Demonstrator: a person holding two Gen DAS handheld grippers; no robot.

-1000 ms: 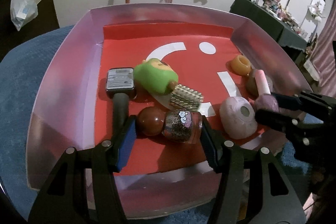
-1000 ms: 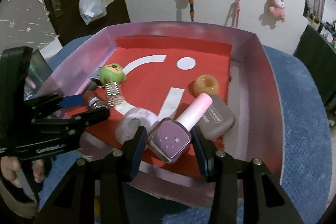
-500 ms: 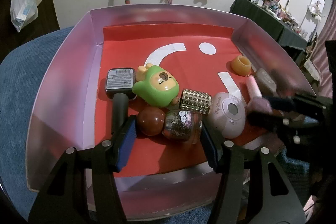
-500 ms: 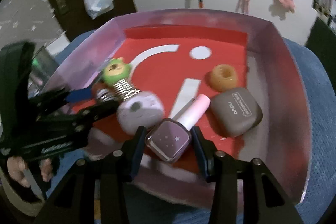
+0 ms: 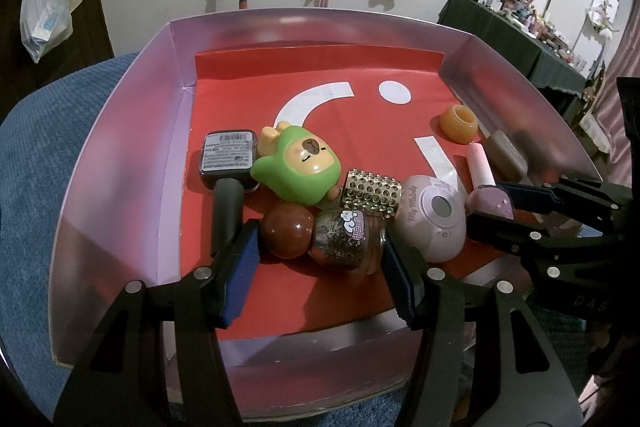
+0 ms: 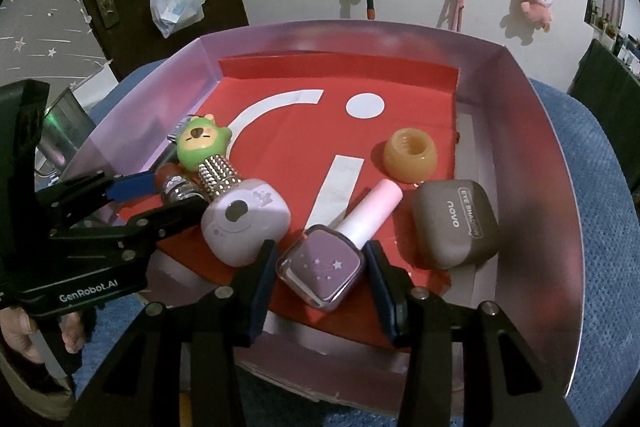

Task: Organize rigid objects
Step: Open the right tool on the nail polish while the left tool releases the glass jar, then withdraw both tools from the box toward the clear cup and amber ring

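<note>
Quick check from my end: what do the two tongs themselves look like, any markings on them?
Both tongs, left and right, are black angular plastic with blue pads and silver screw heads. In the right wrist view, the left unit's body reads GenRobot.AI in white. No cables or sleeves show.

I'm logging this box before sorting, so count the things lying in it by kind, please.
Capped bottles: 3 (black bottle, glittery bottle, purple bottle)
Green toy figure: 1
Studded gold cylinder: 1
Pink round case: 1
Brown eye shadow case: 1
Amber ring: 1
Total: 8
</note>
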